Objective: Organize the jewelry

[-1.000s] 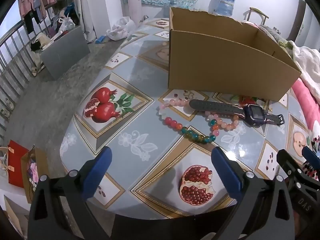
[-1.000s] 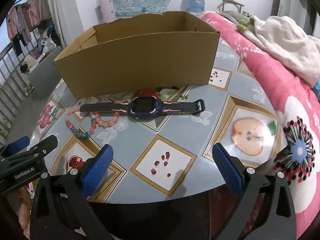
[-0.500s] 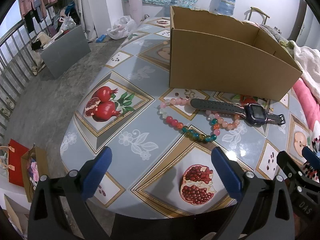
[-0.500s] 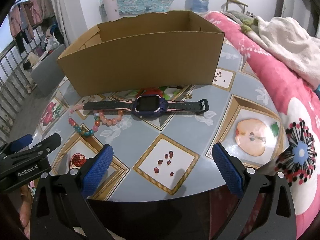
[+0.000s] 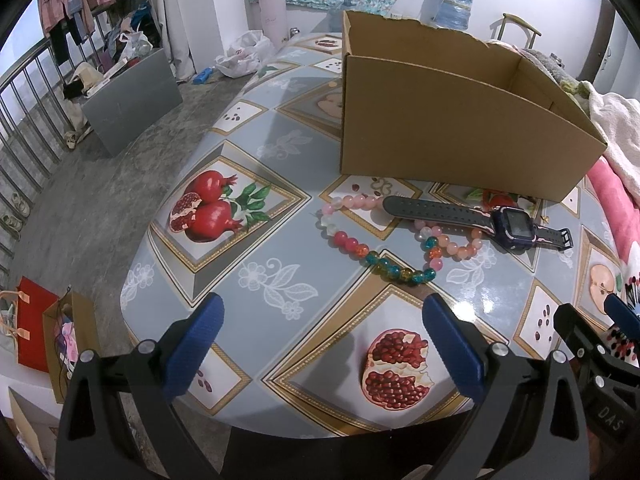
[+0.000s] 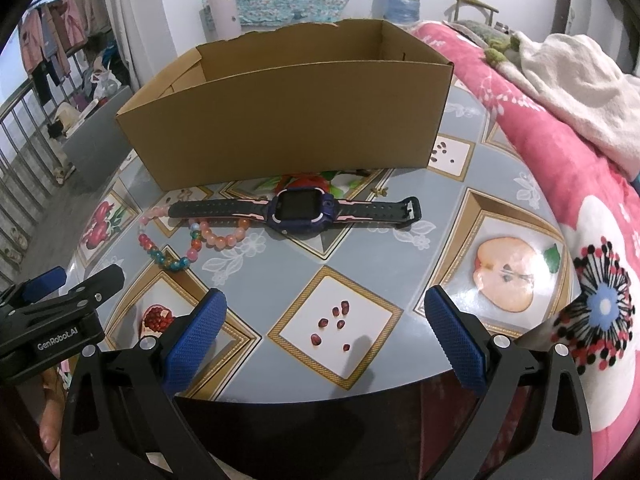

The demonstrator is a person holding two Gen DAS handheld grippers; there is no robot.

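A dark watch with a purple face (image 5: 514,226) (image 6: 301,209) lies flat on the fruit-patterned round table (image 5: 280,240), just in front of an open cardboard box (image 5: 452,116) (image 6: 288,116). A string of pink, red and teal beads (image 5: 376,258) (image 6: 192,240) lies beside it, partly under the watch strap. My left gripper (image 5: 324,344) is open and empty above the table's near edge, short of the beads. My right gripper (image 6: 326,332) is open and empty, short of the watch. Each gripper shows at the edge of the other's view.
A bed with a pink floral cover (image 6: 560,168) borders the table's right side. A grey board (image 5: 132,100), bags and a railing (image 5: 24,128) stand on the floor to the left. A red bag (image 5: 32,324) sits below the table edge.
Both grippers have moved slightly forward toward the table; the box, watch and beads sit a little larger and lower in view. Nothing was gripped.
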